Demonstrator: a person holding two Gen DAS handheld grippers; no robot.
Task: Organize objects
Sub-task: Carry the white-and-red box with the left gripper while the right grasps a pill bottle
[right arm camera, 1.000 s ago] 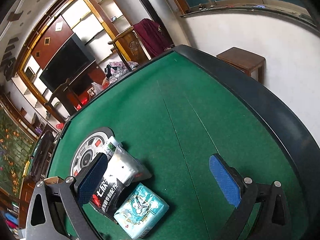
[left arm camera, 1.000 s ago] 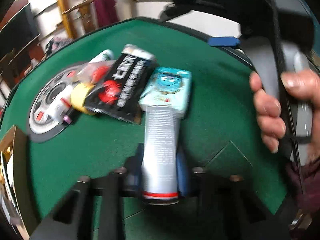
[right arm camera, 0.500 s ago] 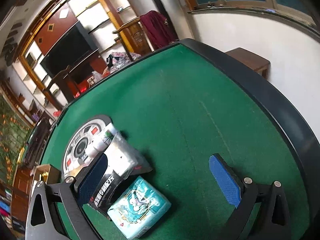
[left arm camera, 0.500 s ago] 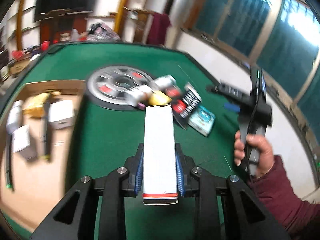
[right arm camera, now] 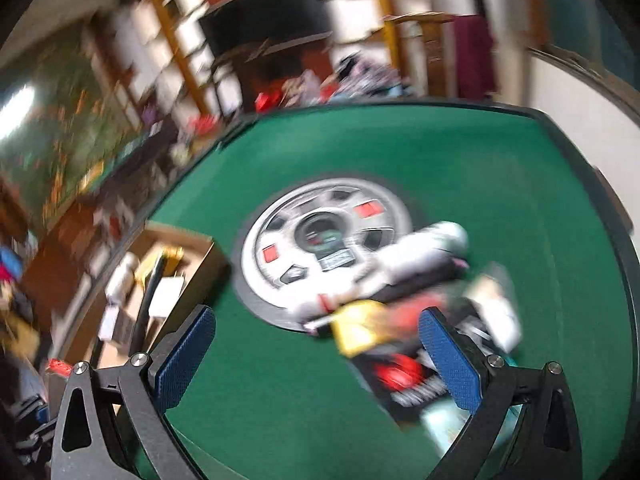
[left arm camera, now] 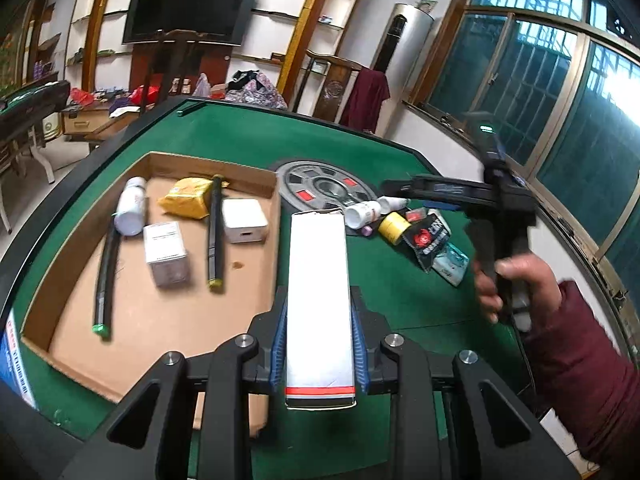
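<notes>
We saw the left gripper (left arm camera: 318, 360) clamped on a long white box (left arm camera: 319, 304), its blue pads pressing both long sides, held above the green table (left arm camera: 248, 144) at the right wall of the cardboard tray (left arm camera: 168, 320). In the tray lay a white bottle (left arm camera: 130, 206), a yellow packet (left arm camera: 188, 198), two small white boxes and two dark rods. The right gripper (right arm camera: 320, 356) had its jaws wide apart with nothing between them, above the pile near the table's round centre plate (right arm camera: 320, 236); through the blur we made out what seemed a yellow roll (right arm camera: 356, 330) and a black packet (right arm camera: 404, 384).
</notes>
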